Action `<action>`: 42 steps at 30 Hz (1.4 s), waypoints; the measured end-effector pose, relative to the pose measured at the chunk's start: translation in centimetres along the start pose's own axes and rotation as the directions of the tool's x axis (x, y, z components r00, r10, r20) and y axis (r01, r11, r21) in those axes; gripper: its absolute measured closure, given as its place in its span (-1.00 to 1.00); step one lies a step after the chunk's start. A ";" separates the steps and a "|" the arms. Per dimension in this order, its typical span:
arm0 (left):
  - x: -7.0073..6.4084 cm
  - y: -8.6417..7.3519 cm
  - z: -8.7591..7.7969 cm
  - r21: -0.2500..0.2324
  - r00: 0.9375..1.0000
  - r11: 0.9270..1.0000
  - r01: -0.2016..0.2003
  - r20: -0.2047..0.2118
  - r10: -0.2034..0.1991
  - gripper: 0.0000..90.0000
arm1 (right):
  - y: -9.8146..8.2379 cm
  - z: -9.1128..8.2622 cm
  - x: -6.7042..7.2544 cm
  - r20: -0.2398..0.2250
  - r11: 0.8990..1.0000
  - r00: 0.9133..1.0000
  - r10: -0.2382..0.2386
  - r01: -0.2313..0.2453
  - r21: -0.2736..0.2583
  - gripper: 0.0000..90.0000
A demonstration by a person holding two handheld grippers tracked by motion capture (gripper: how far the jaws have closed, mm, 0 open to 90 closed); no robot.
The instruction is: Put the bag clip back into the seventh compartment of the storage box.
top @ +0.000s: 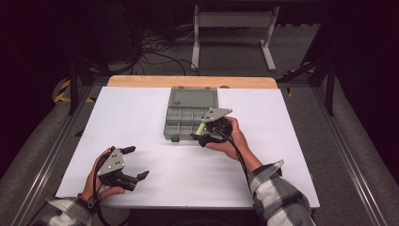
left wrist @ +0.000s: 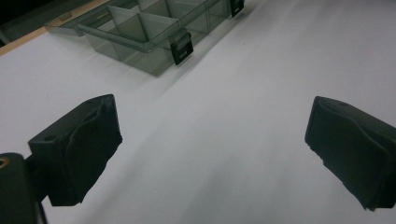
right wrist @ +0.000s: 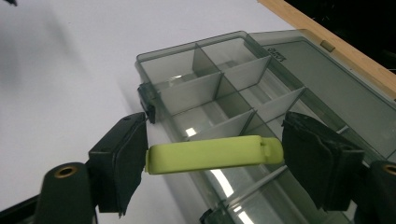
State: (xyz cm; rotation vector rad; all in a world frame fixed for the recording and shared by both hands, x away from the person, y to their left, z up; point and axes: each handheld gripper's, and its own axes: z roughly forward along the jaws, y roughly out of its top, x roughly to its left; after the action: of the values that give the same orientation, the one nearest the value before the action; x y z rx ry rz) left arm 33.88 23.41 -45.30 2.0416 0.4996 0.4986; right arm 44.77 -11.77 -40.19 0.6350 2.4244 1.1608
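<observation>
A grey see-through compartment box (top: 184, 123) lies open on the white sheet, its lid (top: 194, 98) flat behind it. My right gripper (top: 201, 133) hovers over the box's front right part, shut on a yellow-green plastic piece (top: 201, 127). In the right gripper view the piece (right wrist: 212, 154) spans lengthwise between both pads, above the divided compartments (right wrist: 210, 84), with my right gripper (right wrist: 215, 161) around it. My left gripper (top: 137, 162) rests near the sheet's front left, open. In the left gripper view my left gripper (left wrist: 212, 140) has bare sheet between its jaws, and the box (left wrist: 140, 37) lies ahead.
The white sheet (top: 141, 117) covers a wooden table whose far edge (top: 188, 81) shows behind the box. Beyond it on the floor stand a white metal frame (top: 233, 28) and loose cables (top: 155, 47). Dark struts flank both sides.
</observation>
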 end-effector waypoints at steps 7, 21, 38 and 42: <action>-0.1 0.0 0.1 0.002 1.000 1.000 0.005 0.007 -0.005 -0.91 | 0.0 1.5 -1.0 0.040 0.999 0.999 0.029 -0.030 0.029 -0.46; 0.0 0.0 0.1 0.005 1.000 1.000 0.006 0.005 -0.006 -0.91 | 0.1 2.6 -1.5 0.063 0.997 0.997 0.048 -0.051 0.051 -0.46; -0.1 0.0 0.3 0.021 1.000 1.000 0.014 -0.007 -0.014 -0.85 | -0.1 2.9 -1.5 0.038 0.996 0.997 0.060 -0.062 0.059 -0.47; 0.0 -0.1 0.3 0.024 1.000 1.000 0.018 -0.013 -0.018 -0.83 | -0.1 2.8 -1.5 0.031 0.997 0.998 0.062 -0.063 0.049 -0.47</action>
State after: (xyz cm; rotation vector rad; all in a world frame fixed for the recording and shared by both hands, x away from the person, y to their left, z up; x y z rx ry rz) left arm 34.01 23.24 -45.50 2.0559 0.5334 0.4974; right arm 47.41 -10.90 -41.75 0.7428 2.4316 1.1105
